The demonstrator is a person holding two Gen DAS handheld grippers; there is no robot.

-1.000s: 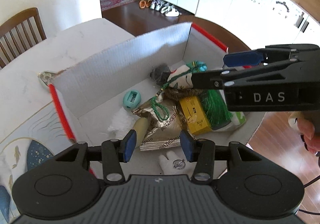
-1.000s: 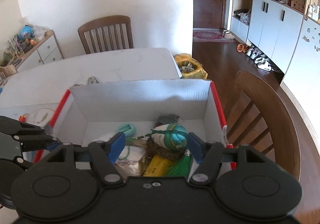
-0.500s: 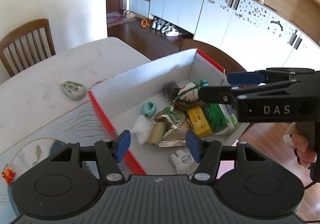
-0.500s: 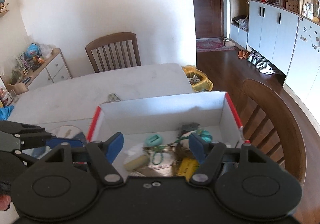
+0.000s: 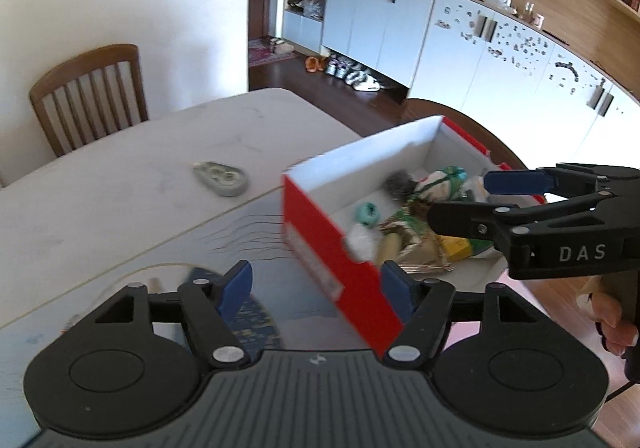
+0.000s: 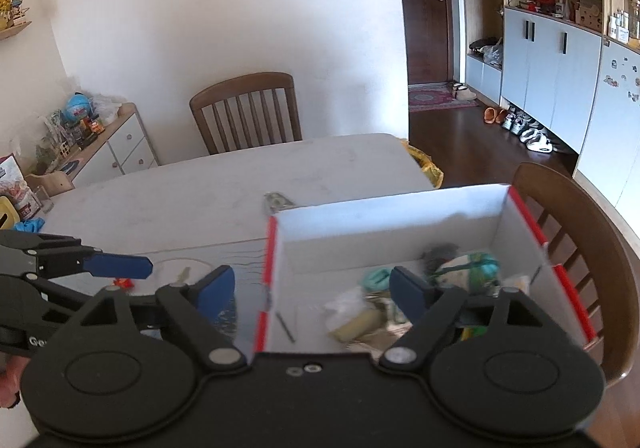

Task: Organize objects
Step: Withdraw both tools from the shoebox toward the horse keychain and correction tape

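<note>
Status: both of your grippers stand clear of the red-and-white cardboard box [image 5: 336,272], and neither holds anything. Your left gripper [image 5: 316,284] has its blue pads [image 5: 236,284] spread apart, the jaws having just been opening, with only the red end wall of the box seen in the gap beyond them. Your right gripper [image 6: 312,288] is likewise spread wide and has just been opening; nothing sits between its pads.

Locate the work. The box rests at the edge of the white marble-pattern table [image 5: 120,184], beside the brown wooden chair [image 6: 576,224], and holds a loose pile: a small teal round object [image 5: 367,213], a crinkled gold foil packet [image 5: 420,248], a yellow carton [image 5: 456,246] and a green-tied white bundle [image 5: 444,180]. One item lies outside it: a flat grey oval dish [image 5: 221,178], alone on the bare tabletop just beyond the far left corner of the box.

Note the governing relation. The dish lies ahead of your left gripper and to its left, well apart from the pads, with its long axis running roughly across the left view. Your right gripper hangs over the box interior, with the box between it and the dish. Judge the left hand nearer; if the dish is the next item, reach with the left and close across its short axis.
</note>
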